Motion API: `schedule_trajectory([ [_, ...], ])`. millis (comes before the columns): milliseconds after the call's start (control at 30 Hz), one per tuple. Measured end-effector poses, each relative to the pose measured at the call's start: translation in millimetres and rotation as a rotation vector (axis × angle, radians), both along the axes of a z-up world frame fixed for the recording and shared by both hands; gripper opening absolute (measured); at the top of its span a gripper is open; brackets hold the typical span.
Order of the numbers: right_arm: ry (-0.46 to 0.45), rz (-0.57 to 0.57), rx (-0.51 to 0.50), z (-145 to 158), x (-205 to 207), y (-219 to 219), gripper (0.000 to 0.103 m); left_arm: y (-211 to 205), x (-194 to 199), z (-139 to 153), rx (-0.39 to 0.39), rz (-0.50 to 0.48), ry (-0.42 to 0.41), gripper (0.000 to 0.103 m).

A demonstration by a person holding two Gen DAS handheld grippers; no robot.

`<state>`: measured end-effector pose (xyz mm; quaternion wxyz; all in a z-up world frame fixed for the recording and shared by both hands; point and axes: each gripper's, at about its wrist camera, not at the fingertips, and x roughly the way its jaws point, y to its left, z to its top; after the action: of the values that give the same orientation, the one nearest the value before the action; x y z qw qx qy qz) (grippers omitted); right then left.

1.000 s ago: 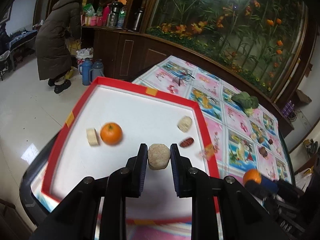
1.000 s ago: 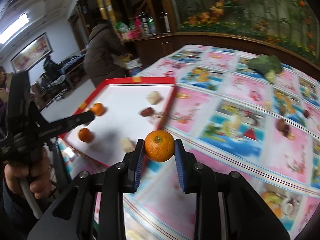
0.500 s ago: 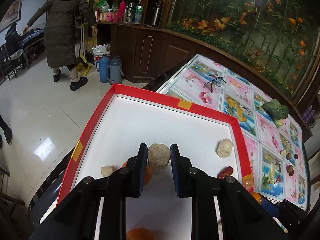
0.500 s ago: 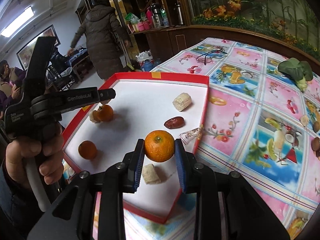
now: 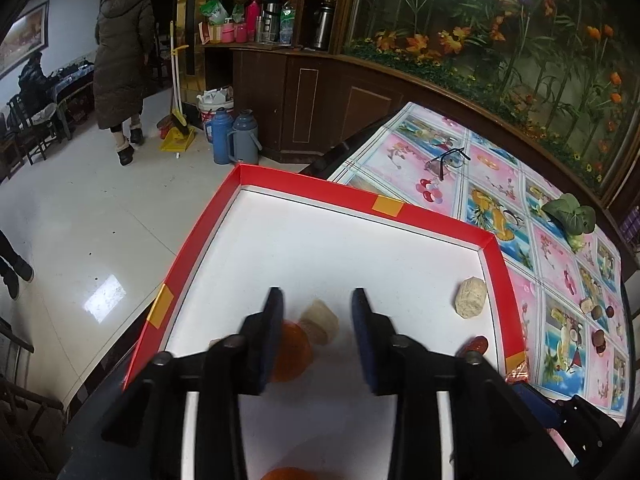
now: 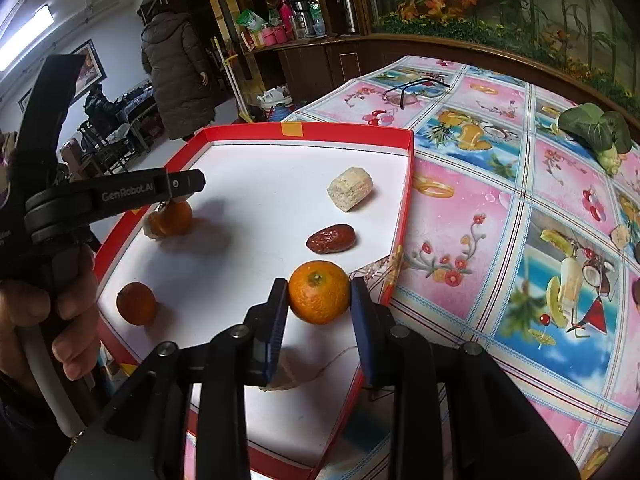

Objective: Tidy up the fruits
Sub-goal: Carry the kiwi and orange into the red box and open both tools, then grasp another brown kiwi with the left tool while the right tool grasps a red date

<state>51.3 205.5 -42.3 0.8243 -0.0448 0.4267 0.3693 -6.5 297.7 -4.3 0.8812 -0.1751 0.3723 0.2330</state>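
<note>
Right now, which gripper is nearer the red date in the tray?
Right. The right gripper, shut on an orange, sits just in front of the red date. The left gripper is open over another orange across the tray.

Restaurant hall: planter wall (image 5: 500, 40), thermoses (image 5: 234, 136)

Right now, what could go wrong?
The right gripper holds its orange near the tray's red wall; released there, it may roll out or into the date. The open left gripper hangs over a beige piece beside another orange and could knock them.
</note>
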Motion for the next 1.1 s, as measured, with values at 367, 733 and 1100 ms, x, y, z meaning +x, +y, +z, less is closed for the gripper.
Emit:
schedule_trajectory([
  [367,-0.078,-0.02,0.039,25.0,-19.7,-30.5,0.05,-9.4,-18.5,20.2,0.028,0.022,-0.045,0.078],
  [733,-0.093,-0.207,-0.023,18.1,-39.6,-158.0,0.08,-60.4,-31.9,27.8,-0.025,-0.07,-0.08,0.083],
  [1100,-0.049,-0.472,-0.045,-0.2,-4.5,-267.8,0.085,-173.5,1.3,10.8,-0.021,-0.358,-0.014,0.083],
])
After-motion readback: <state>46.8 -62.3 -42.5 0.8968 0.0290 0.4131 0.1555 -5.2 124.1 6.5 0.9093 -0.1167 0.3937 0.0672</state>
